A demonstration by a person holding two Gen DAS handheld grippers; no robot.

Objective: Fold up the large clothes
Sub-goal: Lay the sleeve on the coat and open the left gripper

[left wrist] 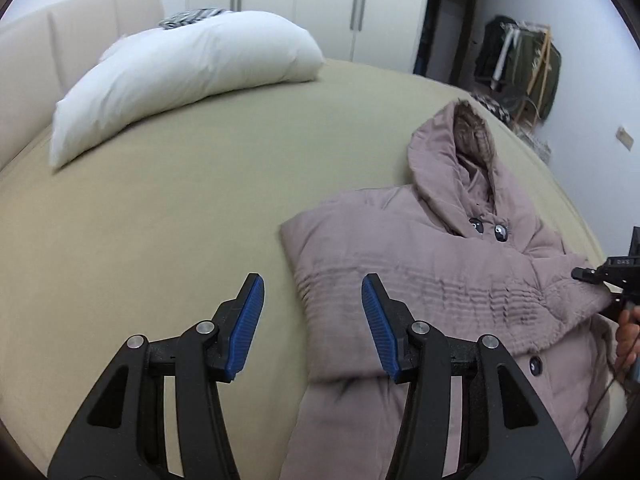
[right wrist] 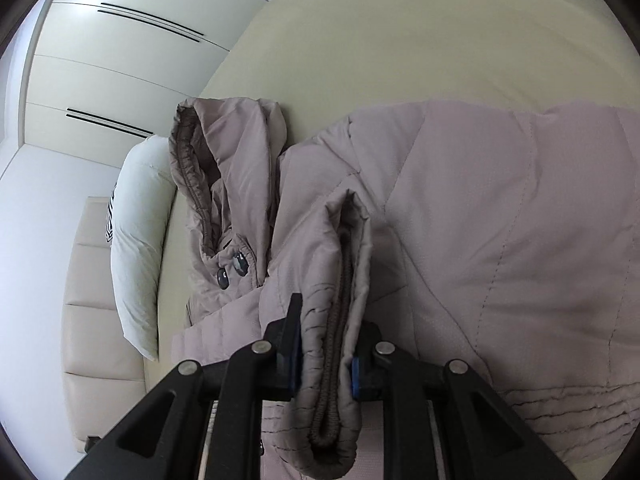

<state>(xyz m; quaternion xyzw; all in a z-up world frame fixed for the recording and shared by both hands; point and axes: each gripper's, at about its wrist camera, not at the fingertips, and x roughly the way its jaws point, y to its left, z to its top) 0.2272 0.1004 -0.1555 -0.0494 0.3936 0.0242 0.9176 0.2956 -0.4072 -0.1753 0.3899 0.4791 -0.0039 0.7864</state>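
A dusty-pink hooded padded jacket point(left wrist: 440, 280) lies on the olive bed point(left wrist: 160, 220), hood point(left wrist: 456, 152) toward the far edge, one sleeve folded across the chest. My left gripper point(left wrist: 312, 312) is open and empty, hovering above the jacket's left edge. My right gripper point(right wrist: 326, 344) is shut on the jacket's sleeve cuff point(right wrist: 336, 360) and holds it over the jacket body point(right wrist: 500, 240). The right gripper also shows at the right edge of the left wrist view point(left wrist: 612, 280), at the sleeve end.
A white pillow point(left wrist: 180, 76) lies at the head of the bed by the beige headboard point(left wrist: 60, 32). White wardrobe doors point(left wrist: 320, 0) stand behind. A dark doorway and hanging clothes point(left wrist: 516, 60) are beyond the bed's far edge.
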